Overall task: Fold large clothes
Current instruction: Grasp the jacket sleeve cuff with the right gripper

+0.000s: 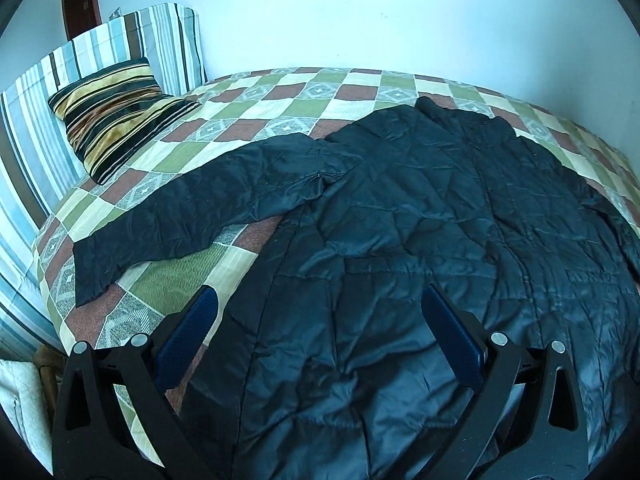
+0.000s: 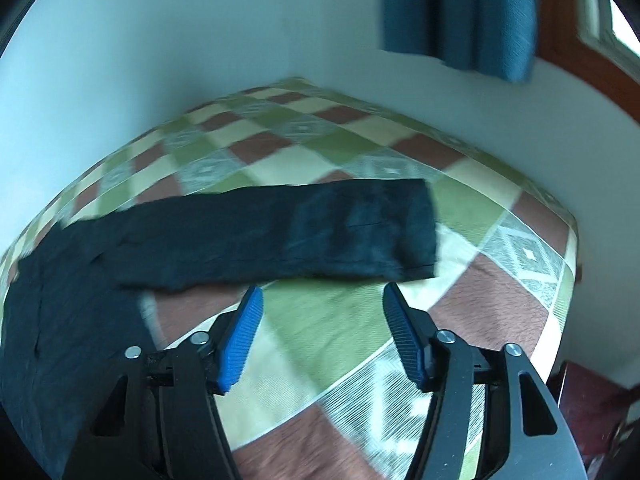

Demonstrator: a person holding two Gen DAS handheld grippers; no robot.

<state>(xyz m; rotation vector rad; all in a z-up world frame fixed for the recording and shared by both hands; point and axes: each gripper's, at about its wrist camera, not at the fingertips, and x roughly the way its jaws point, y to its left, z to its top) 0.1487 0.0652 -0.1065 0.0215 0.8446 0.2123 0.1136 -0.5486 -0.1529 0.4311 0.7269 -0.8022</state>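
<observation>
Jacket, dark quilted, shiny fabric, spread flat on checkered green, brown and cream bedspread. Body fills centre and right of left wrist view; one sleeve runs out to lower left, cuff toward frame edge.

Left gripper: jaws wide apart, empty, hovering over jacket's near hem at lower centre.

Right gripper: jaws apart, nothing between them, bare bedspread beneath. Other sleeve lies just beyond fingertips, long axis crosswise, left to right, cuff at right of centre. View motion-blurred.

Judgement: right gripper nearer that sleeve; likely reaches forward to pinch it and fold it inward.
</observation>
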